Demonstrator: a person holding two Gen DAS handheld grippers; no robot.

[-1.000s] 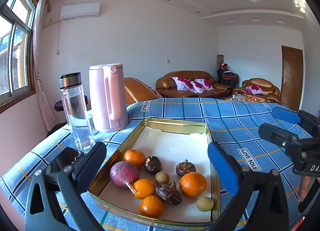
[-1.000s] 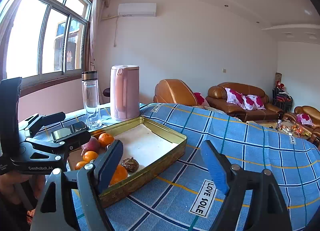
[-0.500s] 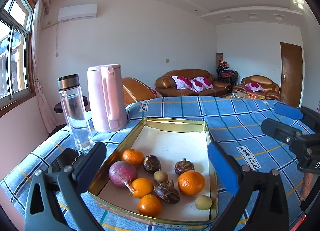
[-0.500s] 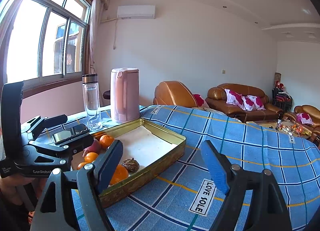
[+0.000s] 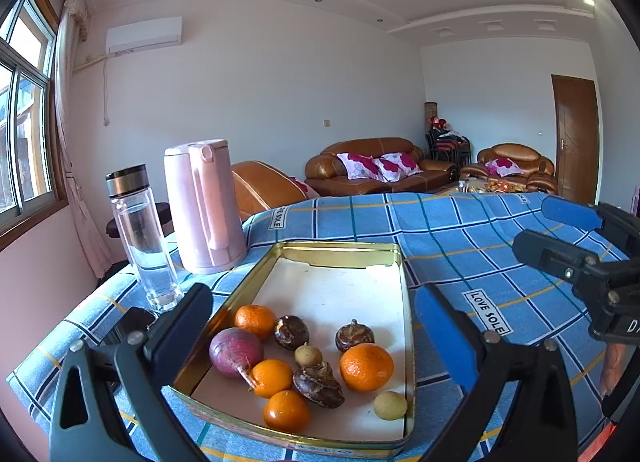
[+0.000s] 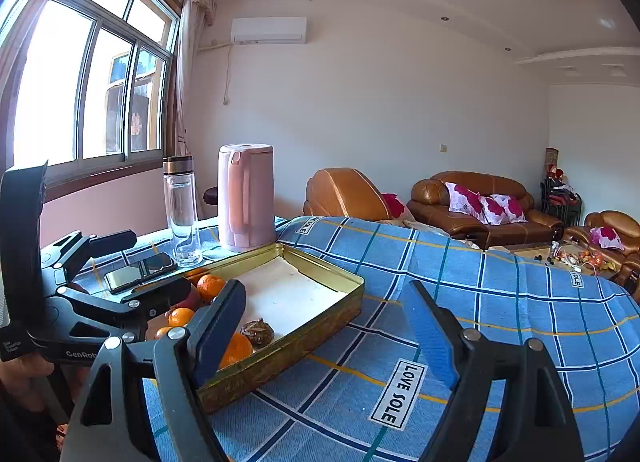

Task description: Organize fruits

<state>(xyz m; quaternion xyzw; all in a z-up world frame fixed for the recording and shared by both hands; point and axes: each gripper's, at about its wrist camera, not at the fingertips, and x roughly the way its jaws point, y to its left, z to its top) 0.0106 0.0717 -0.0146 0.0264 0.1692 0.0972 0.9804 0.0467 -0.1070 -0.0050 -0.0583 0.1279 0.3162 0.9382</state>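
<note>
Hovering my left gripper [image 5: 312, 330], jaws wide and empty, over the gold tray [image 5: 340, 248] whose near end holds mixed oranges [image 5: 366, 367], chestnuts [image 5: 319, 384] and a purple root [image 5: 235, 351], right gripper [image 6: 324, 326] likewise spread over cloth at right; sorting stage unclear.

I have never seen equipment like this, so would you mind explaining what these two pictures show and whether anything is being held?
There is no robot here: a person holds a two-finger gripper in each hand, each with a fisheye camera looking along its fingers. One picture comes from the left gripper, the other from the right gripper. Both are open and hold nothing. On the blue checked tablecloth sits a gold tin tray with tangerines, a purple radish and brown water chestnuts. Beside it stand a pink kettle and a glass bottle.
</note>
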